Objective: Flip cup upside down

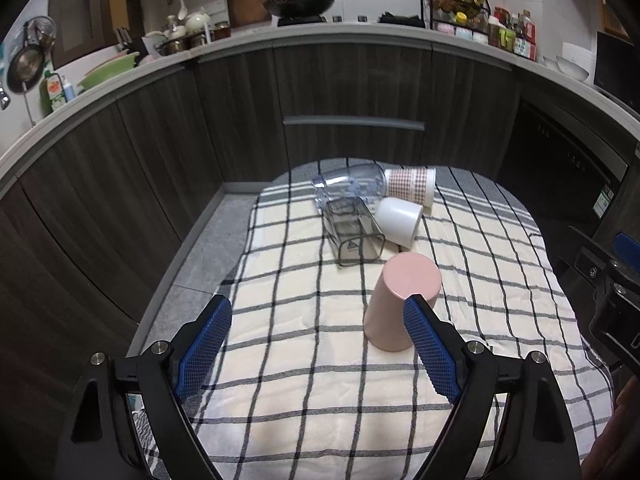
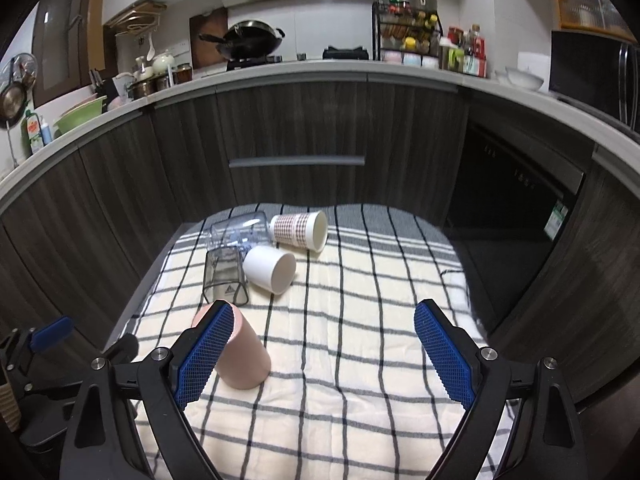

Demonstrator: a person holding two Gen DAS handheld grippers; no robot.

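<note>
A pink cup (image 1: 400, 300) stands upside down on the checked cloth (image 1: 300, 320), its base up. It also shows in the right wrist view (image 2: 244, 356). Behind it lie several cups on their sides: a smoky square tumbler (image 1: 352, 232), a white cup (image 1: 400, 220), a clear cup (image 1: 348, 186) and a patterned cup (image 1: 412, 186). My left gripper (image 1: 318, 316) is open and empty, its right finger just in front of the pink cup. My right gripper (image 2: 324, 320) is open and empty, with the pink cup behind its left finger.
The cloth covers a small table whose grey top (image 1: 208, 248) shows on the left. Dark wood cabinets (image 1: 352, 92) curve round behind it, with a cluttered counter above. A dark appliance (image 2: 520, 196) stands to the right. The right gripper's body (image 1: 612, 280) shows at the left wrist view's edge.
</note>
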